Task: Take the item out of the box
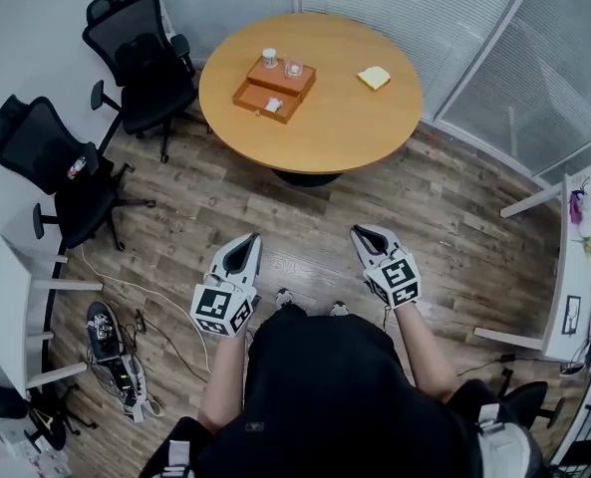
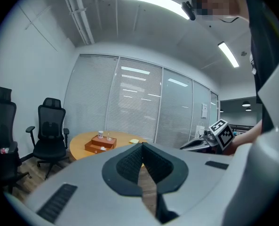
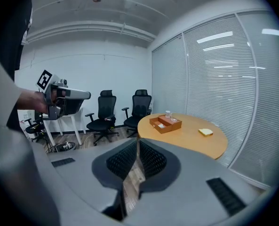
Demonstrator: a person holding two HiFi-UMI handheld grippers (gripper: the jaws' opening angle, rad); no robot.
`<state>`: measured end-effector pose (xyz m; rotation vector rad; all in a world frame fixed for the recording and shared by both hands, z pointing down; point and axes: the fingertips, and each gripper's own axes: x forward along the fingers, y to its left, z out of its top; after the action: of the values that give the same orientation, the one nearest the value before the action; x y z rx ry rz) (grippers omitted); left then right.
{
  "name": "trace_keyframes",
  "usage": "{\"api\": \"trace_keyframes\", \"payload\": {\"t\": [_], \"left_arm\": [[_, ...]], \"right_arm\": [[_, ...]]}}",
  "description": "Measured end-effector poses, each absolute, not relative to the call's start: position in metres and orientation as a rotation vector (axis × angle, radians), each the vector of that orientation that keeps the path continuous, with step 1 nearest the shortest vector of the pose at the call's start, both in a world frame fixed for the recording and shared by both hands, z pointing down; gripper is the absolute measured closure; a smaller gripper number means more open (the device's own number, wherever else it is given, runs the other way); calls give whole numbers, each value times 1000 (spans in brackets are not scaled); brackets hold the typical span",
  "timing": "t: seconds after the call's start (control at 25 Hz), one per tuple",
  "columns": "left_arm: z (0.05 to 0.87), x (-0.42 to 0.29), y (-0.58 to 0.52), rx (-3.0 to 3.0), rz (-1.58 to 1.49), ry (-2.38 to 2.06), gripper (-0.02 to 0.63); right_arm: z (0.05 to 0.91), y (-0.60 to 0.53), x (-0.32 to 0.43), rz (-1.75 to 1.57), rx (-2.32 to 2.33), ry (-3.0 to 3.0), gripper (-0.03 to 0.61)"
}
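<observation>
The left gripper [image 1: 241, 258] and the right gripper [image 1: 373, 244] are being held out before the person, jaws pressed together on nothing, the work being well out of reach. Farther off, the box [image 1: 277, 80] is being kept on the round table [image 1: 355, 127], its drawer pulled open so that the small white item [image 1: 273, 105] inside is lying exposed for lifting.

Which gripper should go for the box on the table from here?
Left, probably. The box sits left of centre on the table, more nearly ahead of the left gripper than the right gripper. Both are shut, empty and well short of it.
</observation>
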<state>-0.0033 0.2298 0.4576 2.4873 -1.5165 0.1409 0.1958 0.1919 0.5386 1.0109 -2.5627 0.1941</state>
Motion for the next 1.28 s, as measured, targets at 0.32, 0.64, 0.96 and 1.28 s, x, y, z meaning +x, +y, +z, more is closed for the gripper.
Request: {"api": "trace_keyframes", "payload": {"t": [0.32,0.64,0.96,1.28], "left_arm": [[467,-55,230,2498,142,-1466,607],[474,-100,227,2507,159,-1439,607],[474,-105,222,2494,119,-1442,607],[465,-110,212,2457,35,-1501,607]], "right_arm": [[549,188,150,215,1073,-2522,565],[551,195,118,235,1132,-2497,565],[553,185,110,253,1122,-2480,565],[558,154,99,254,1088,-2507,565]]}}
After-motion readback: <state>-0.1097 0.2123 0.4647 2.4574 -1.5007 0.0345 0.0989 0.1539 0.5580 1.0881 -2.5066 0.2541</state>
